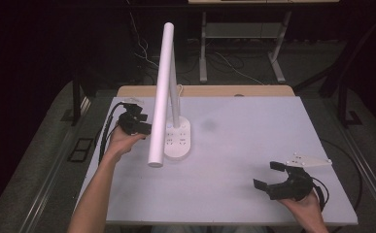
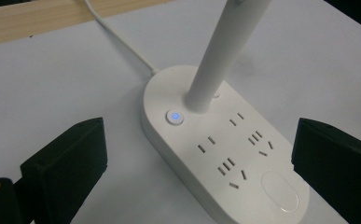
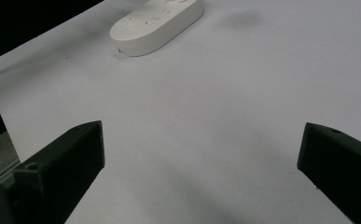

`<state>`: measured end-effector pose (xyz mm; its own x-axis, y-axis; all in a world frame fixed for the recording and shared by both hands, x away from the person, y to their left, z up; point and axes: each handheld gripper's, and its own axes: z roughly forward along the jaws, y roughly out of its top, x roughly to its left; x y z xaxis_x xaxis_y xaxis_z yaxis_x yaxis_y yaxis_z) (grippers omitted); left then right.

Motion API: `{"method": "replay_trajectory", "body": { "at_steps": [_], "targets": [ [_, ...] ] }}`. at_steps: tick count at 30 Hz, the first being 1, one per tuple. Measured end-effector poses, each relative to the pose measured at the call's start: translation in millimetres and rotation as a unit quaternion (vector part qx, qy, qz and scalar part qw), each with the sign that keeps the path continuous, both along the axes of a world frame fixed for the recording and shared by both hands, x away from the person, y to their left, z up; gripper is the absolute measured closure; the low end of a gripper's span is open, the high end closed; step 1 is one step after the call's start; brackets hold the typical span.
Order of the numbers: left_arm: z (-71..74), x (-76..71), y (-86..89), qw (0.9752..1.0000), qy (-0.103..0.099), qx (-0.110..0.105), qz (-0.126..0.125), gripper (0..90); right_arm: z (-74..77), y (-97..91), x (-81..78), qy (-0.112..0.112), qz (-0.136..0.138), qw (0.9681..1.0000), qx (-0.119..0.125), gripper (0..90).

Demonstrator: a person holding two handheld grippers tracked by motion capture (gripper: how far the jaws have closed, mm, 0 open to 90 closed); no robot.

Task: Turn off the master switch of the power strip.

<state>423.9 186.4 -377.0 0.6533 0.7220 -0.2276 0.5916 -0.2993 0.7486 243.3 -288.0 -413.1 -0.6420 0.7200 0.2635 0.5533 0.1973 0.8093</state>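
The white lamp base [image 2: 225, 154] is seen on the tabletop [image 1: 253, 145], just in front of the left claw [image 2: 197, 154], whose jaws are spread wide. The right claw [image 1: 270, 175] is held open, well apart from it.

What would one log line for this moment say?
left gripper: open, beside lamp base | blue button: lit | right gripper: open, over bare table, apart from lamp
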Motion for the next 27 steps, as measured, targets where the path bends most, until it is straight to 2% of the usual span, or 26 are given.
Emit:
{"method": "replay_trajectory", "body": {
  "at_steps": [4,8,12,17,18,21,23,27],
  "targets": [
    [-2.5,2.2,-1.4,1.0,-0.001,-0.004,0.005,2.7,0.0,-0.1,0.0,0.0,0.0,1.0,0.0,0.0],
    [-7.1,5.4,-3.3,0.9996,0.01,-0.018,0.019,3.3,-0.3,-0.3,0.1,-0.001,0.001,1.0,-0.002,0.0],
    [-8.9,7.2,-3.6,0.9995,0.008,-0.021,0.023,6.7,-0.2,-0.6,0.1,-0.001,0.001,1.0,-0.002,0.0],
    [-8.5,6.8,-6.7,0.9985,-0.005,-0.031,0.044,18.6,-0.5,-0.3,0.4,0.0,0.0,1.0,0.0,0.0],
    [-8.0,7.9,-6.5,0.9985,-0.017,-0.03,0.043,21.4,-0.3,-0.1,0.3,0.002,0.0,1.0,0.001,0.0],
    [-8.4,8.7,-6.5,0.998,-0.02,-0.038,0.047,28.5,-0.3,0.2,0.2,0.002,0.001,1.0,0.001,0.0],
    [-10.0,10.4,-6.9,0.997,-0.018,-0.043,0.062,34.7,-0.3,0.3,0.1,0.001,0.002,1.0,0.0,0.0],
    [-12.4,12.4,-8.7,0.9957,-0.014,-0.051,0.077,45.6,-0.8,0.4,1.1,0.0,0.002,1.0,0.0,0.0]
  ]
}}
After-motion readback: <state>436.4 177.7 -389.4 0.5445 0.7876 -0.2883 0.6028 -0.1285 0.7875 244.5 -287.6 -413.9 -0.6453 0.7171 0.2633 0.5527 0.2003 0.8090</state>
